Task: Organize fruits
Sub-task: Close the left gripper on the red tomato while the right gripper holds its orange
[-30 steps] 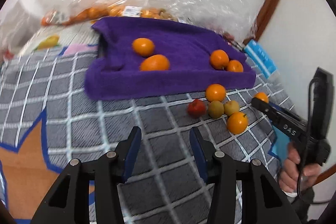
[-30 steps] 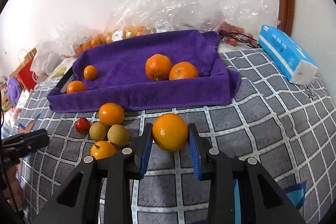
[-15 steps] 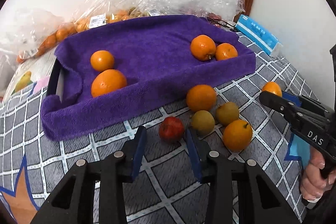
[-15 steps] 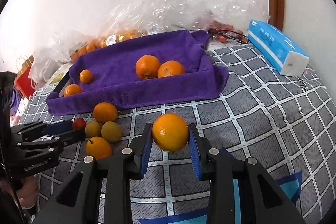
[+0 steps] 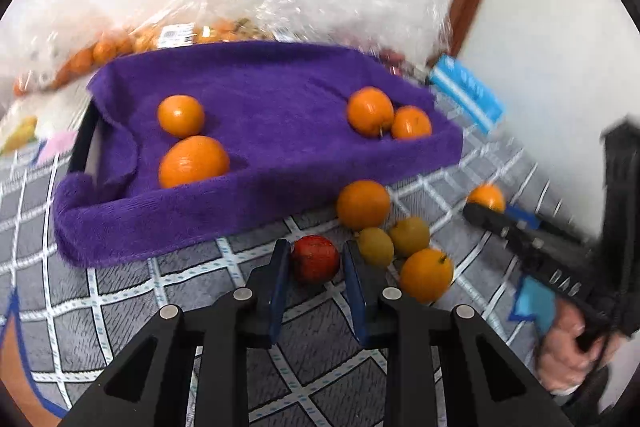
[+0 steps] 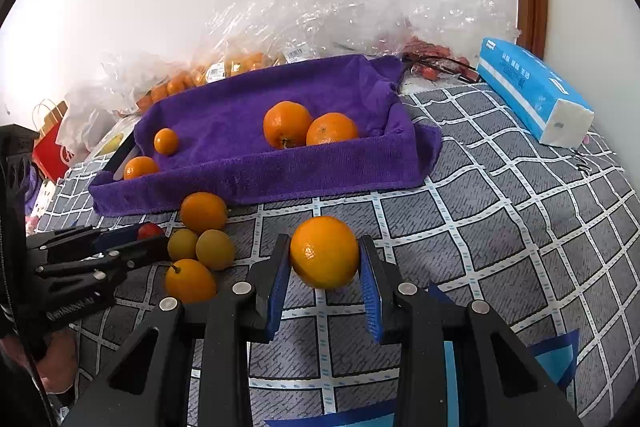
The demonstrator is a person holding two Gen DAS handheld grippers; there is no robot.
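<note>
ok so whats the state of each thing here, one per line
left tongs: just closed, shut on the red fruit
right tongs: shut on an orange, held off the cloth
purple towel tray: holds four oranges
loose fruit pile: lying on the checked cloth
tissue pack: lying flat

Checked blanket (image 6: pixel 500 227) lies bare right of fruit cluster (image 6: pixel 200 247).
</note>
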